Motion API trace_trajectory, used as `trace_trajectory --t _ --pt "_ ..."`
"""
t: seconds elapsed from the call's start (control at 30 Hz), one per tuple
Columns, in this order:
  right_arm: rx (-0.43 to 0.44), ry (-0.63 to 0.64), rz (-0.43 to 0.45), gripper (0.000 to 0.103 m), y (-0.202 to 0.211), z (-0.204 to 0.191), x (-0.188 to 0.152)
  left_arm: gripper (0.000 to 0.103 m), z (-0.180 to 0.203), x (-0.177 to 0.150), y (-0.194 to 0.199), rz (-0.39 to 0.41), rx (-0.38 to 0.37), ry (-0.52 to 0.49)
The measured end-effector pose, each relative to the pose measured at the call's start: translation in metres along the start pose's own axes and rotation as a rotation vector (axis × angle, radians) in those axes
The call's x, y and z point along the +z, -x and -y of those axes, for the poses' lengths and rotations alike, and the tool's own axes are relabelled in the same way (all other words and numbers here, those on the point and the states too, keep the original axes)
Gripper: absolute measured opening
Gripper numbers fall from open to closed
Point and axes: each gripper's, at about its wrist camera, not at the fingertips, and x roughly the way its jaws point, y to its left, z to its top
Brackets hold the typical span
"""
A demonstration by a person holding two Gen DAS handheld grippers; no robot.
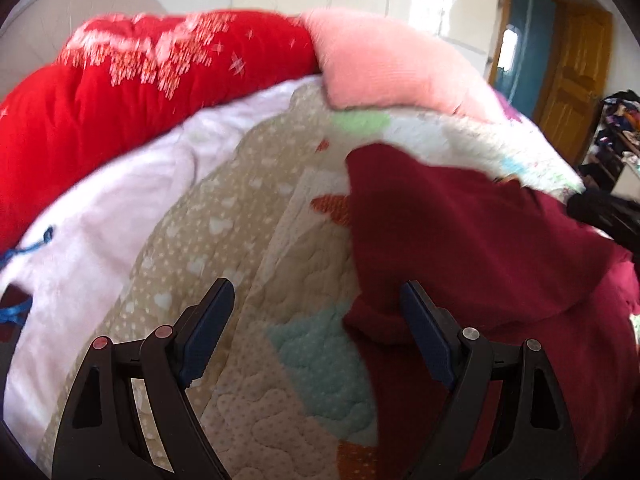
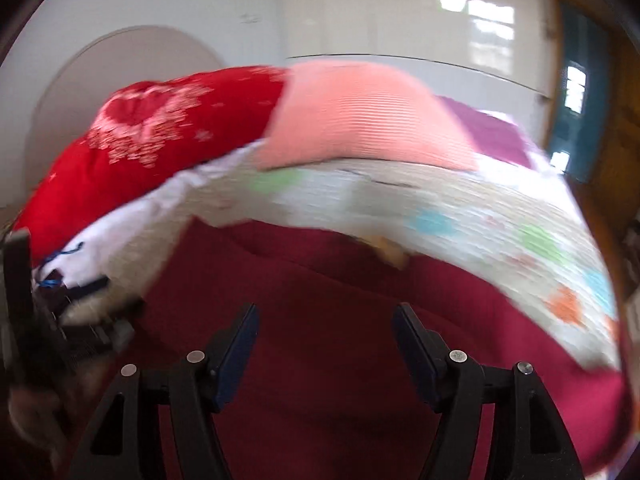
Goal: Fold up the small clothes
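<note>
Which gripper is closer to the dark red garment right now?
Right. The right gripper hangs open directly over the dark red garment; the left gripper, also open, sits at its edge, mostly over the patchwork quilt.

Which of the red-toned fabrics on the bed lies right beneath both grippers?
The dark maroon garment, plain and unpatterned, spread on the patchwork quilt. The bright red one with white snowflake print sits farther back beside the pink cushion.

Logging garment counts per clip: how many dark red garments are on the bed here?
1: the maroon garment lies on the patchwork quilt, ahead of the open right gripper. Its folds could hide another.
</note>
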Motion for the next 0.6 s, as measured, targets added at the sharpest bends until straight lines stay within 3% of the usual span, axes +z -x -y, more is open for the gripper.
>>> trace_trajectory --t 0.07,0.17,0.2,0.27,0.37,0.43,0.53,0.57,0.6 --pt "0.036 0.053 -0.011 0.048 -0.031 -0.031 0.015 0.085 -0.004 -0.002 -0.006 -0.029 -0.013 0.022" --pt "0.101 0.086 -0.102 0.034 -0.091 -0.065 0.022 0.085 -0.007 -0.003 -0.009 -0.045 -0.03 0.04" --pt "0.094 0.091 -0.154 0.033 -0.115 -0.073 0.024 0.085 -0.007 -0.003 -0.009 -0.045 -0.029 0.04" --pt "0.061 0.081 -0.169 0.033 -0.137 -0.081 0.023 0.085 -0.006 -0.003 -0.011 -0.051 -0.033 0.042" --pt "0.006 0.03 -0.149 0.033 -0.138 -0.077 0.032 0.085 -0.007 -0.004 -0.01 -0.053 -0.039 0.048" --pt "0.035 -0.006 -0.157 0.033 -0.119 -0.068 0.032 0.085 -0.007 -0.004 -0.009 -0.052 -0.036 0.046" --pt "0.022 0.025 -0.139 0.044 -0.076 -0.052 -0.001 0.086 -0.006 -0.004 -0.01 -0.054 -0.033 0.047" --pt "-0.003 0.026 -0.157 0.05 -0.07 -0.046 -0.017 0.086 -0.005 -0.005 -0.01 -0.057 -0.032 0.044" --pt "0.003 0.016 -0.195 0.05 -0.067 -0.037 -0.036 0.086 -0.004 -0.005 -0.01 -0.055 -0.027 0.041"
